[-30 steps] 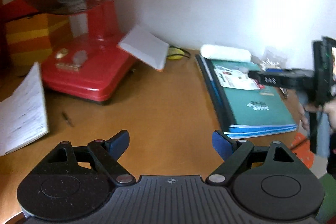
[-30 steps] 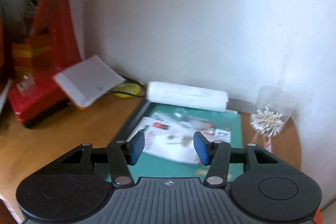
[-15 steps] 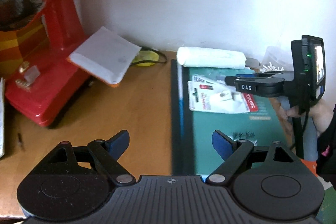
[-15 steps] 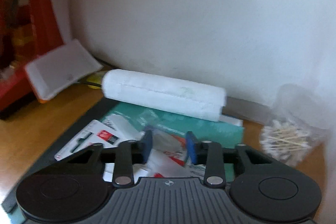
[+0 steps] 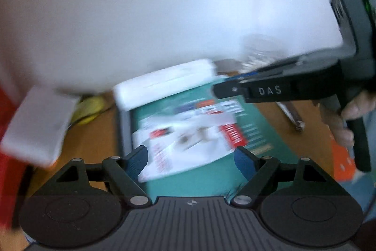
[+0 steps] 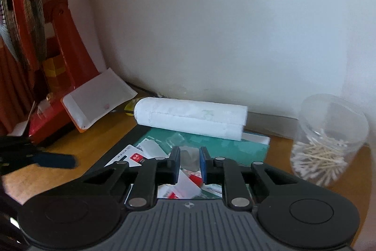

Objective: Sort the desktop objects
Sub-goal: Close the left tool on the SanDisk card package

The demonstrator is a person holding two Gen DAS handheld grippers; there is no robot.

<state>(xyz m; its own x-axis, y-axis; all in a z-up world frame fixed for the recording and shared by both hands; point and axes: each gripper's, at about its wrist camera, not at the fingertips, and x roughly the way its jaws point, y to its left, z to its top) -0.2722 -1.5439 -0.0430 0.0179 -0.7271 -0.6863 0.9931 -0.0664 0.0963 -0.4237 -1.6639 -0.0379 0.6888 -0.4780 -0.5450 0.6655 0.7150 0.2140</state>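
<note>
A white and red blister pack (image 5: 188, 140) lies on a green book (image 5: 211, 175). My left gripper (image 5: 191, 158) is open just in front of the pack's near edge; this view is blurred. My right gripper (image 6: 189, 162) has its jaws narrowed to a small gap over the pack's clear plastic part (image 6: 185, 178); whether it grips it I cannot tell. The right gripper shows in the left wrist view (image 5: 225, 86) above the pack's far end. A white rolled cloth (image 6: 190, 118) lies on the book's far edge by the wall.
A clear jar of cotton swabs (image 6: 326, 140) stands at the right. A red fan (image 6: 58, 44) stands at the left, with a white packet (image 6: 98, 98) leaning on its base. A yellow object (image 5: 89, 109) lies behind the packet. The wall is close behind.
My left gripper has swung right and come in over the green book up to the blister pack. My right gripper's jaws have narrowed and sit low over the pack.
</note>
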